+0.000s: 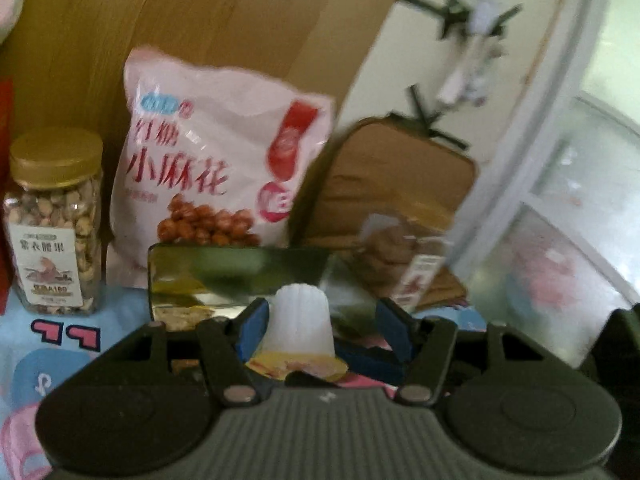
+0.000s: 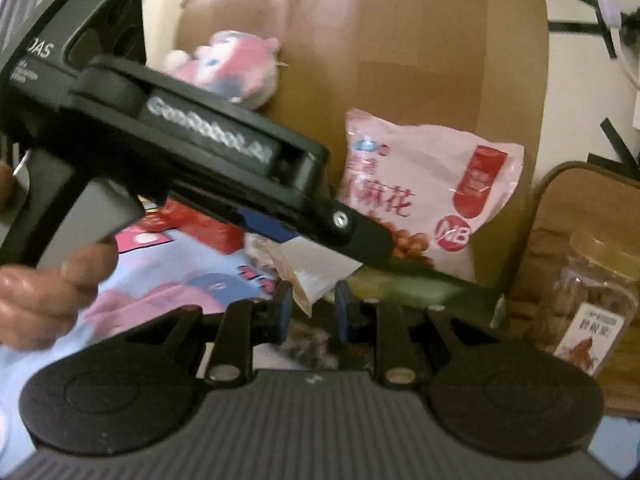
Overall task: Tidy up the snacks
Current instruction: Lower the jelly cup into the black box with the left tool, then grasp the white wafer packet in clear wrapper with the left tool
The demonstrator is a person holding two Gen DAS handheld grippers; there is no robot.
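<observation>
Jelly cup (image 1: 299,322) sits between the left gripper (image 1: 320,330) fingers, narrowed onto it: light, slick, squashy, best held at its ribbed sides. Right gripper (image 2: 310,312) fingers pinch a small crinkly sachet (image 2: 316,276). Far: pink snack bag (image 1: 216,160), nut jar (image 1: 54,224), cardboard (image 1: 200,20); cartoon-print cloth (image 1: 60,344) below.

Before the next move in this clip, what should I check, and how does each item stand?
1. Right gripper pinching the small white packet: ok.
2. Left gripper holding the jelly cup: cannot tell; one pad touches it, a gap shows beside the other.
3. Grippers clear of each other: cannot tell; the left one crosses just above the right one's fingers.
4. Shiny gold box open to receive snacks: cannot tell.
5. Nut jar upright, lid on: ok.
</observation>
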